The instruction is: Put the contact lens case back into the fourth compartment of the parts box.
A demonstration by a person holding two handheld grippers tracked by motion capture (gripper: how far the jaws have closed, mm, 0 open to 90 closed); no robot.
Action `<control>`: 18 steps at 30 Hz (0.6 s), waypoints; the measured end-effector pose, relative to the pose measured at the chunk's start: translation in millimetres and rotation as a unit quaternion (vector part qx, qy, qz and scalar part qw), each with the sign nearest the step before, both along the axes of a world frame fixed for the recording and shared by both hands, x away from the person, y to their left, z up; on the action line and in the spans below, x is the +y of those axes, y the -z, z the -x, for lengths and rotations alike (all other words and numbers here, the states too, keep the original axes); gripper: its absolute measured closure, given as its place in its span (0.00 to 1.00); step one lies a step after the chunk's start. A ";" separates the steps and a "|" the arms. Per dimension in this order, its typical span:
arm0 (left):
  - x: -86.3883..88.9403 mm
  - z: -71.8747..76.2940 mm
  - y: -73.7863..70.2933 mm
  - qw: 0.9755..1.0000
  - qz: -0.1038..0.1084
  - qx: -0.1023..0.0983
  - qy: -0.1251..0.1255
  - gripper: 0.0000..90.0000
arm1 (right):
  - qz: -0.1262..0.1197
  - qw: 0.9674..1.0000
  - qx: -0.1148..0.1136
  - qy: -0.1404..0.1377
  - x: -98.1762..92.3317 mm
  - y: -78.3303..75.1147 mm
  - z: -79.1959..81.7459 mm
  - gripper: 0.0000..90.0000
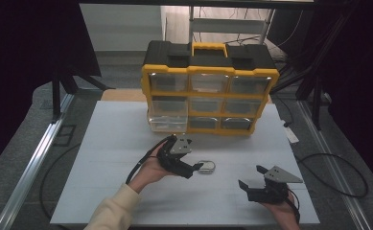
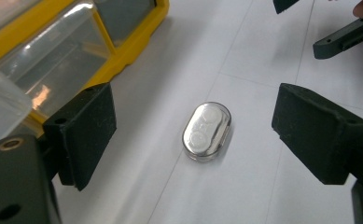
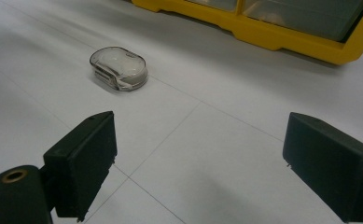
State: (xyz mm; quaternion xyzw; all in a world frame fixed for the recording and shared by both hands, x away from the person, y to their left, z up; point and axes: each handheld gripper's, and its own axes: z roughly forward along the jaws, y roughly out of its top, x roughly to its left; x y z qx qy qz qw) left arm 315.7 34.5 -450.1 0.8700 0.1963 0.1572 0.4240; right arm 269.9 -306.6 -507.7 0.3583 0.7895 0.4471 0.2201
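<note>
Two grippers work over the white table [image 1: 107, 143]: the left gripper [image 1: 197, 168] hovers with jaws spread wide, just beside the small clear oval case [image 1: 206, 167] lying flat in front of the yellow drawer organizer [image 1: 208, 93]; further right, the right gripper [image 1: 251, 177] rests apart, jaws likewise released and empty.

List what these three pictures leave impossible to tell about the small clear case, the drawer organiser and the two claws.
- Small clear case: its contents, two pale round shapes in the left gripper view, are blurred by the glossy lid.
- Drawer organiser: drawer contents in the high view are too small and hidden by glare.
- Pulled-out clear drawer: whether anything lies inside cannot be told.
- Right claw: the person's arm is cut off by the bottom edge.
- Left claw: its open jaws partly cover the case from above.
</note>
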 end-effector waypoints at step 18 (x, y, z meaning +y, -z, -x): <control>-11.0 -14.0 13.6 0.999 -0.012 0.040 0.006 0.15 | 0.002 1.000 0.001 0.001 -0.1 0.5 0.0 0.12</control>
